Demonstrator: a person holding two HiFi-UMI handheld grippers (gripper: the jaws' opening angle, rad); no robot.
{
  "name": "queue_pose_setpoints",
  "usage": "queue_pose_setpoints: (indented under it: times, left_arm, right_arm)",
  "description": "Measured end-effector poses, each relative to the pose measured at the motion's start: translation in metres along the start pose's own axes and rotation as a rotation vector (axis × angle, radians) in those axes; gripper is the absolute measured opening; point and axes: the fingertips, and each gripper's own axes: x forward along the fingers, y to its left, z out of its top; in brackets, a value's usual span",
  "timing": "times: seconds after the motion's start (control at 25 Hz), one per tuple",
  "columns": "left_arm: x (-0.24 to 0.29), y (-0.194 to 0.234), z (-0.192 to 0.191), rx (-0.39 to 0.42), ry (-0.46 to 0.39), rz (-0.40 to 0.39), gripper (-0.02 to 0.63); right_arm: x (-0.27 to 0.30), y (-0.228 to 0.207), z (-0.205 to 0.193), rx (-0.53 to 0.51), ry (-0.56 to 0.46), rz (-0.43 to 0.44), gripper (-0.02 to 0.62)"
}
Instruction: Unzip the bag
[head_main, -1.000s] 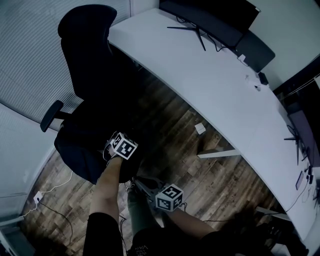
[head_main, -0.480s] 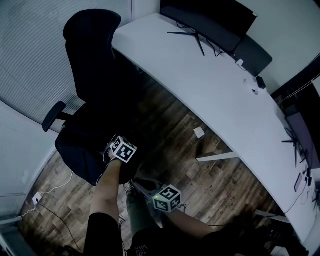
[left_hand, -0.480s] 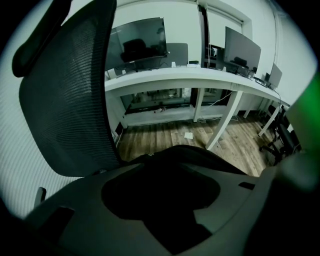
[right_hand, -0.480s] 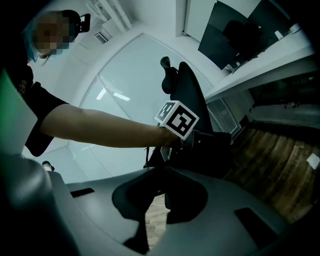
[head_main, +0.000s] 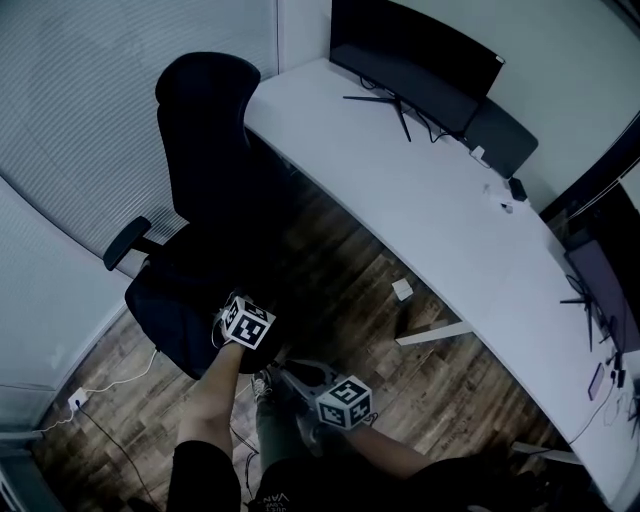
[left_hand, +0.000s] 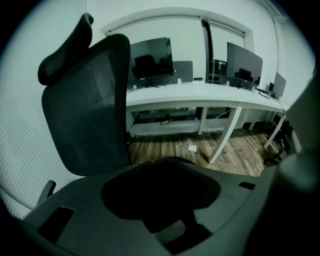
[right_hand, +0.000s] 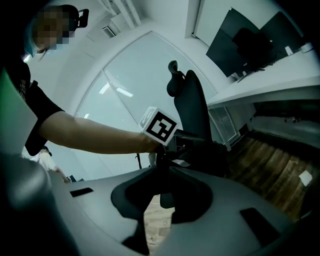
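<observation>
No bag can be made out with certainty; the black office chair (head_main: 205, 150) has a very dark seat (head_main: 170, 300) where nothing separate shows. In the head view my left gripper (head_main: 232, 310), below its marker cube (head_main: 247, 322), hangs over the seat's front right corner and points down at it. Nothing shows between its jaws. My right gripper (head_main: 275, 368) is a little nearer to me over the wooden floor and points toward the left one. The right gripper view shows the left gripper's cube (right_hand: 161, 125) and the forearm behind it. The right jaws are lost in shadow.
A long white desk (head_main: 420, 200) curves across the right, with a monitor (head_main: 415, 60) at its far end and small items along it. A white desk leg (head_main: 432, 333) and a scrap of paper (head_main: 402, 289) are on the wood floor. White cables (head_main: 110, 375) trail at the left.
The head view has tipped, so the chair and desk sit lower and further right. Both grippers have lifted slightly and stay by the seat's front corner, close together.
</observation>
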Motion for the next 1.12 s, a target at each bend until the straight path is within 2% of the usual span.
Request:
queue_pose_setpoints:
  times: [0.44,0.68,0.84,1.12]
  left_arm:
    - [-0.090,-0.016,0.035,-0.070,-0.222,0.096,0.201]
    - [-0.135,-0.019,0.048,-0.102,-0.308,0.138,0.157]
    - [-0.163,-0.023,0.057,-0.079,-0.365,0.159,0.129]
    - [-0.193,-0.044,0.061,-0.004,-0.404,0.171,0.091]
  right_arm:
    - [-0.027,-0.004,0.051,-0.101,-0.037,-0.050,0.049]
    - [-0.031,-0.002,0.080,-0.136,-0.060,-0.065,0.049]
    - [-0.032,0.001,0.097,-0.154,-0.079,-0.074,0.049]
    - [-0.029,0.006,0.124,-0.189,-0.103,-0.092,0.049]
